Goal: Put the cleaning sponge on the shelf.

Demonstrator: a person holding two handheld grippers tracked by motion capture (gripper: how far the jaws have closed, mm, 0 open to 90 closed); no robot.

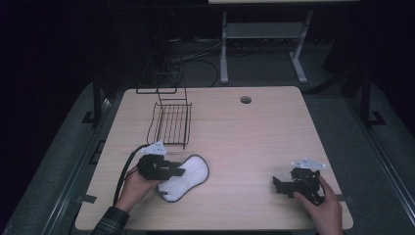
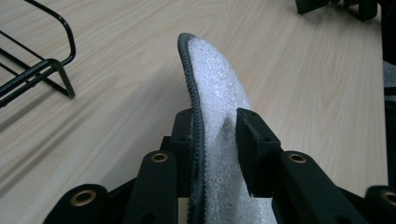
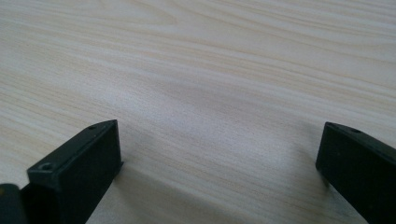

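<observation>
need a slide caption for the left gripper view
Left gripper clamps a white fleecy insole on edge above the wooden table, wire rack beside it.

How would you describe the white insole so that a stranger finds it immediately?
Look at the wooden table, near its front left part, just in front of the black wire rack. There the left gripper pinches a white fleecy insole with a dark stitched rim, the table's one soft, pale thing.

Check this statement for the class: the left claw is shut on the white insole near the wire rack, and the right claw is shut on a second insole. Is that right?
One part is wrong. The right claw holds nothing: the right gripper view shows its jaws wide apart over the bare table. The rest stands: the left claw is shut on the white insole near the wire rack.
</observation>
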